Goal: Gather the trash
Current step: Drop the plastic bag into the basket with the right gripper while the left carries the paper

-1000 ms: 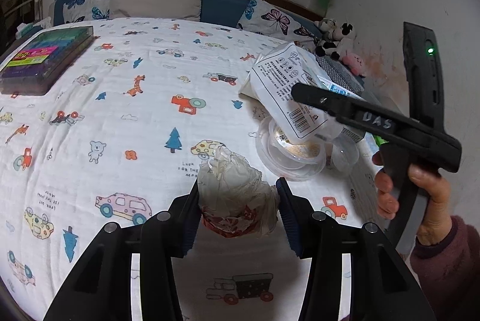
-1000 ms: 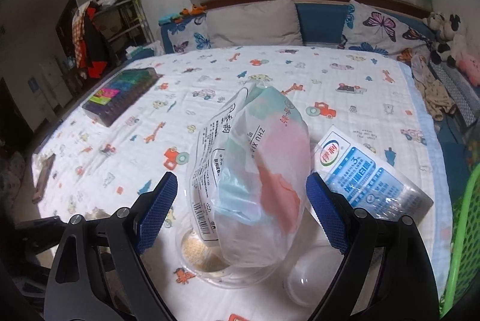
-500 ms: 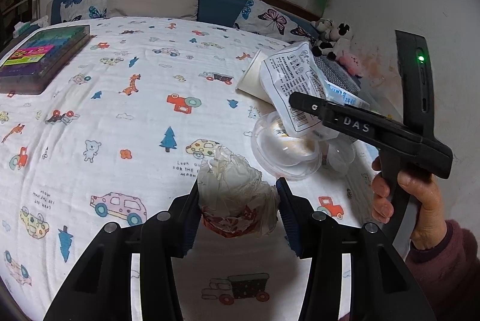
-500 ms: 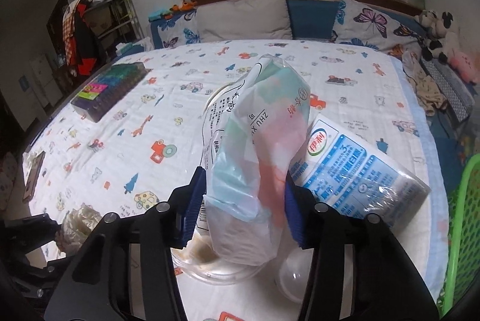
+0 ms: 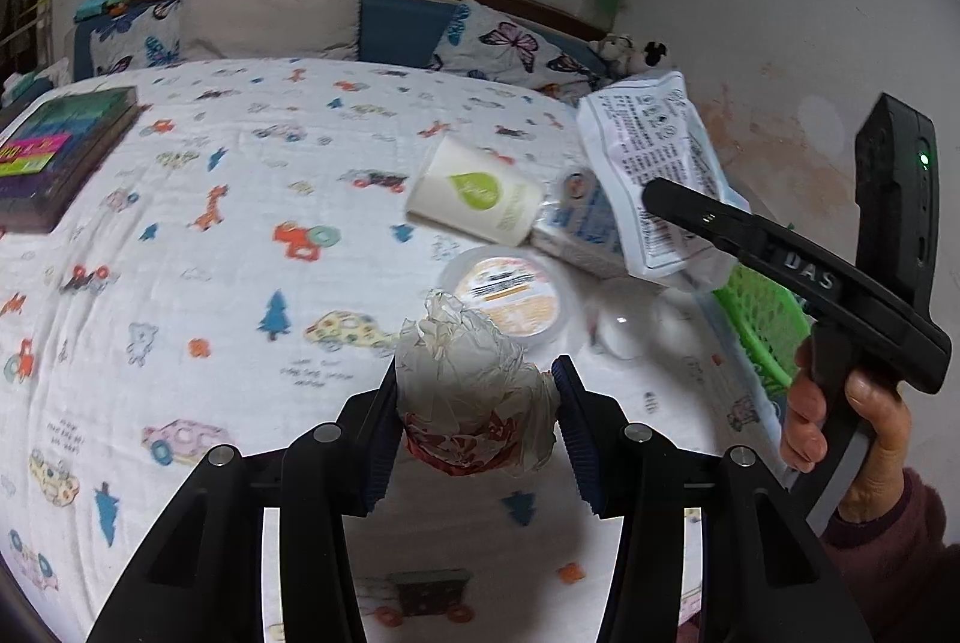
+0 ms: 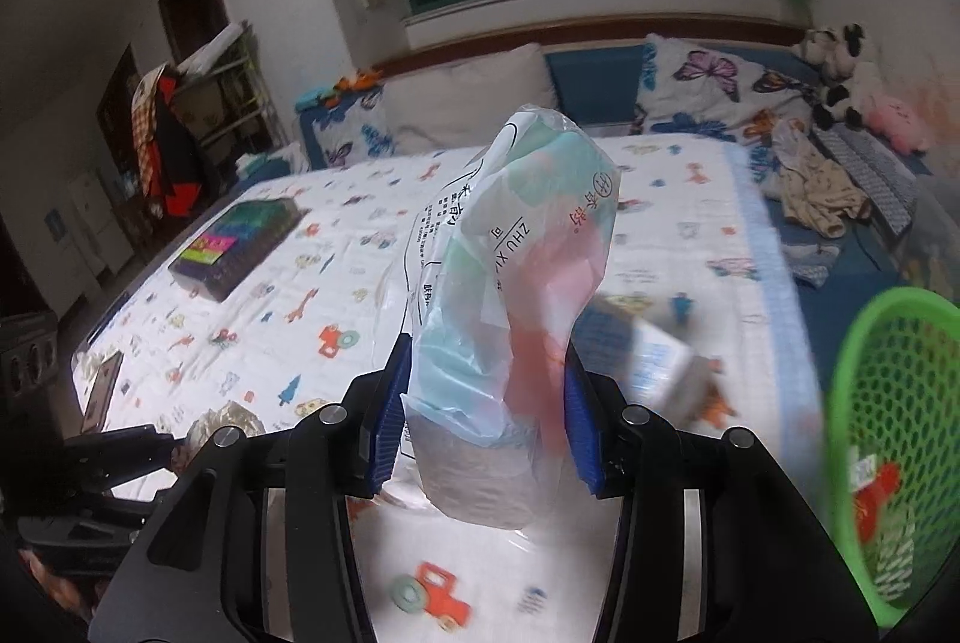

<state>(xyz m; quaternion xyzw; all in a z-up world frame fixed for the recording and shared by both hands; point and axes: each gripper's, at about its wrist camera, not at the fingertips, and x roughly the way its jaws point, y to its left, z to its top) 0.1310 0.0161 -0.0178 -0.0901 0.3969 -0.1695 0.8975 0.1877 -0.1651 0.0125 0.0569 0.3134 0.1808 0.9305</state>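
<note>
My left gripper [image 5: 477,421] is shut on a crumpled white wrapper [image 5: 474,379] with a red printed base, held above the bed. My right gripper [image 6: 487,418] is shut on a soft plastic package [image 6: 516,295] printed in pale blue and red, lifted off the bed; it also shows in the left wrist view [image 5: 651,175]. On the bed lie a paper cup [image 5: 474,199] on its side, a blue-and-white carton [image 5: 579,229], a round lidded tub [image 5: 510,292] and a clear lid [image 5: 624,325]. A green mesh basket [image 6: 894,439] stands at the right.
The bed sheet [image 5: 240,253] has cartoon prints. A colourful flat box [image 5: 48,156] lies at the far left. Pillows [image 5: 270,18] and plush toys [image 6: 840,72] line the headboard. Crumpled clothes [image 6: 816,187] lie at the bed's right side. A wall [image 5: 780,12] is close on the right.
My right gripper closed on the plastic package and lifted it up and to the right, uncovering the paper cup, carton and tub. My left gripper kept its hold on the wrapper.
</note>
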